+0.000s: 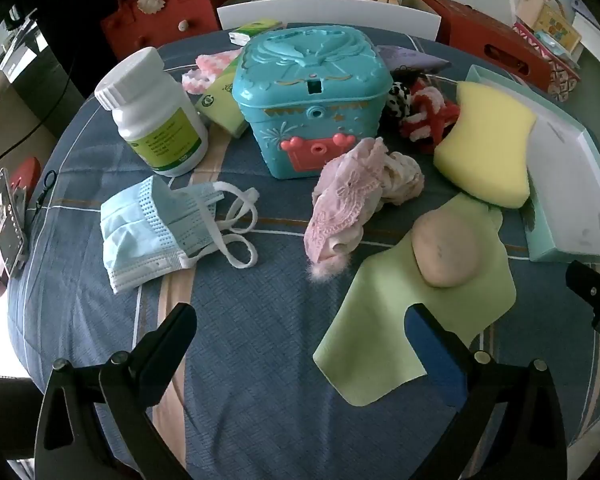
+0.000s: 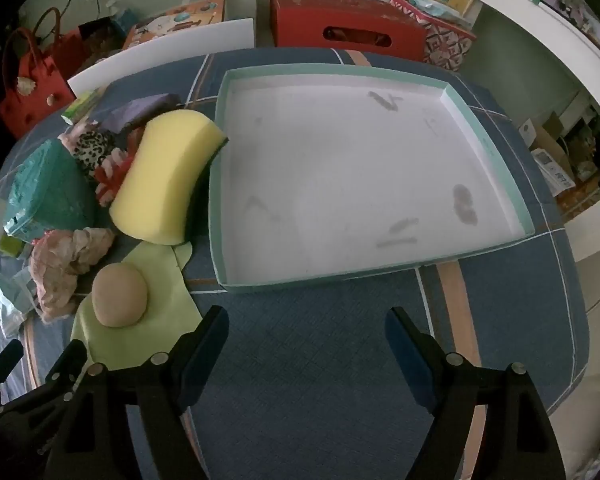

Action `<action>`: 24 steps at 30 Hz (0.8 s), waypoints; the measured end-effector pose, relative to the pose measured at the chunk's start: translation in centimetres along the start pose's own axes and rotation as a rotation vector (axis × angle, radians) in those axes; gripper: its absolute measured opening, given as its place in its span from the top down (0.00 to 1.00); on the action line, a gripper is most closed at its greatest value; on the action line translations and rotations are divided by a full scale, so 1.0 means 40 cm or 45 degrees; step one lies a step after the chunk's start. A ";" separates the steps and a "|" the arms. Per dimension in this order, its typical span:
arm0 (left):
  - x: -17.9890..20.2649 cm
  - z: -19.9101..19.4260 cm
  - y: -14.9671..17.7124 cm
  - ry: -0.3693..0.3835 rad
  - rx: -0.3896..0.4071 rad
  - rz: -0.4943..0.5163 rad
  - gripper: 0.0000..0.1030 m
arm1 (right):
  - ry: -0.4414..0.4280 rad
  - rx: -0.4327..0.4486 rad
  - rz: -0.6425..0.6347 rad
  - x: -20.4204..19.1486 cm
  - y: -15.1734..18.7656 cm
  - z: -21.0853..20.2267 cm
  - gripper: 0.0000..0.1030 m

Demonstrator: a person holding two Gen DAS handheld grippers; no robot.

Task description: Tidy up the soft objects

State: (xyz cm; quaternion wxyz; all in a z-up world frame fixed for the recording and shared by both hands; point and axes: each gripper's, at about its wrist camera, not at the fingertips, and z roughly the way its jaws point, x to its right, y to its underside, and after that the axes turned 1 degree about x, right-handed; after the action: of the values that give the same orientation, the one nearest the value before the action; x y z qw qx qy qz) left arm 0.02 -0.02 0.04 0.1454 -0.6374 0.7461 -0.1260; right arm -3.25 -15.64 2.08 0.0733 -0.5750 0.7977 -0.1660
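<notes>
Soft items lie on the blue plaid cloth: a blue face mask (image 1: 156, 232), a pink lace cloth (image 1: 346, 204), a beige powder puff (image 1: 446, 250) on a light green cloth (image 1: 384, 344), a yellow sponge (image 1: 486, 148) and a red-white knit piece (image 1: 428, 114). The sponge (image 2: 168, 180) leans against the shallow white tray with a mint rim (image 2: 216, 184), which holds nothing. My left gripper (image 1: 300, 332) is open and empty above the cloth, near the green cloth. My right gripper (image 2: 306, 330) is open and empty in front of the tray.
A teal plastic box (image 1: 312, 96) and a white pill bottle (image 1: 156, 112) stand behind the soft items. A green tissue pack (image 1: 220, 106) lies between them. A red bag (image 1: 160, 12) and red box (image 2: 348, 28) stand beyond the table.
</notes>
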 end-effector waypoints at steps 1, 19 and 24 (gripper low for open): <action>0.000 0.000 0.000 0.000 0.002 0.000 0.00 | 0.000 0.000 0.001 0.000 0.000 0.000 0.19; -0.028 -0.003 -0.002 -0.023 0.030 -0.042 0.00 | -0.008 0.001 0.016 0.005 -0.002 0.003 0.19; -0.042 -0.001 -0.005 -0.025 -0.003 -0.059 0.00 | -0.007 0.001 0.013 0.005 -0.002 0.003 0.19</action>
State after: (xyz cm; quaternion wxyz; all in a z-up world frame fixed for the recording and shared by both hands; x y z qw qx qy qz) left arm 0.42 1.62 0.24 0.1490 -0.6561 0.7297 -0.1221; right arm -3.22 -15.87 1.99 0.0768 -0.5714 0.8004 -0.1644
